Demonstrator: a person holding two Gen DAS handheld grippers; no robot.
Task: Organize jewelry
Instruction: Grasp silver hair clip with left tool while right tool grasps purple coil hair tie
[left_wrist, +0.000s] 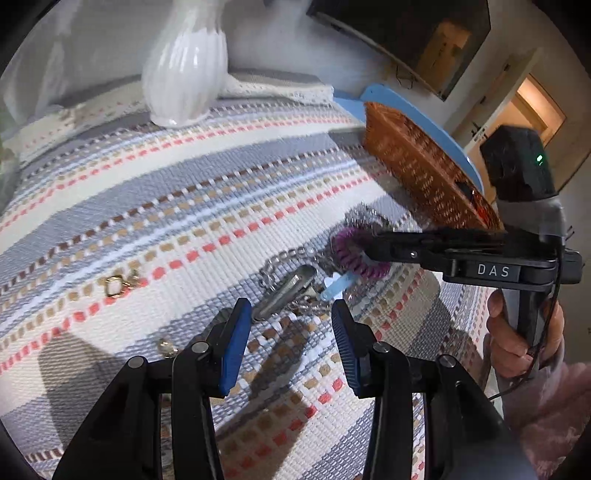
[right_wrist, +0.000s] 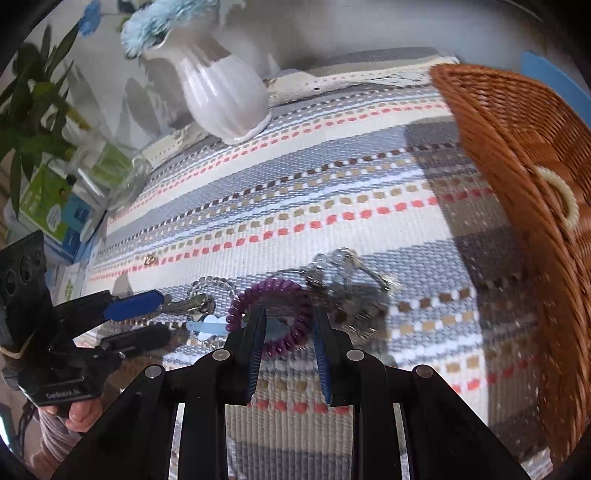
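Note:
A purple coil hair tie (right_wrist: 273, 317) lies on the striped cloth (right_wrist: 332, 192) in a pile with silver chains (right_wrist: 347, 280), a metal clip (left_wrist: 284, 291) and a pale blue clip (right_wrist: 207, 326). My right gripper (right_wrist: 290, 325) is open, its jaws on either side of the near part of the hair tie. It reaches in from the right in the left wrist view (left_wrist: 365, 254). My left gripper (left_wrist: 288, 328) is open and empty just short of the metal clip. A woven basket (right_wrist: 517, 177) at the right holds a cream hair tie (right_wrist: 561, 201).
A white ribbed vase (right_wrist: 221, 96) stands at the back of the cloth. Small gold pieces (left_wrist: 116, 284) lie to the left. A glass jar (right_wrist: 107, 173) with plants and boxes sits at the far left. The basket rests on a blue board (left_wrist: 413, 110).

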